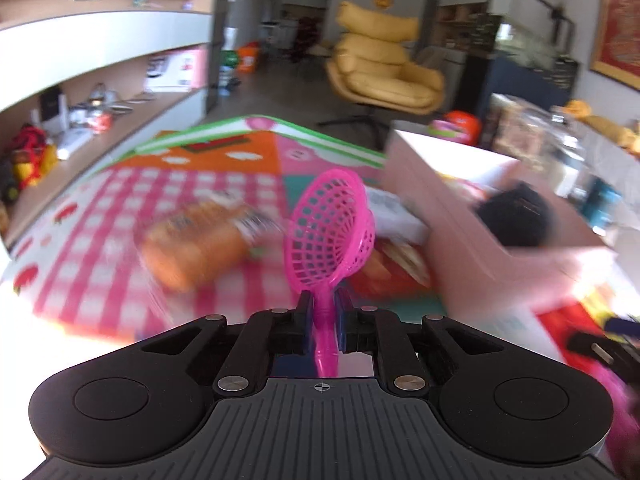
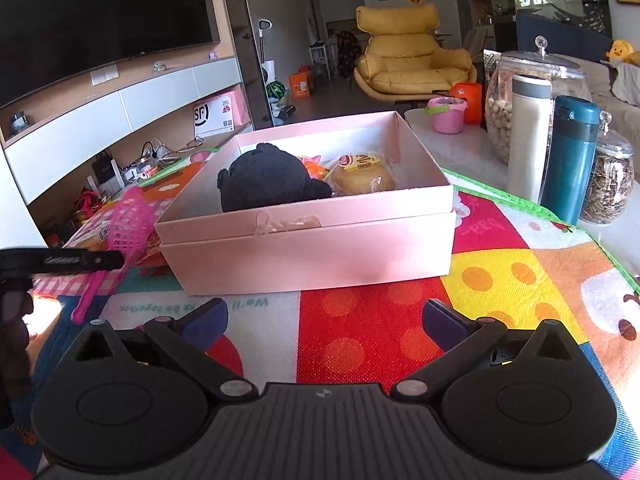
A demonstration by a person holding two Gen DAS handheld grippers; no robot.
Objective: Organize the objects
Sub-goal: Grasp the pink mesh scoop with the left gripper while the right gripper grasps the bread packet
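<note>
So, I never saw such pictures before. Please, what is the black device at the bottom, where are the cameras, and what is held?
A person holds one hand-held gripper in each hand, and each carries a camera looking forward along its fingers. In the left camera's picture, the left hand-held gripper is shut on a pink toy strainer. In the right camera's picture, the right hand-held gripper is open and empty above a colourful mat. Ahead sits a pink box holding a black plush toy and wrapped bread.
</note>
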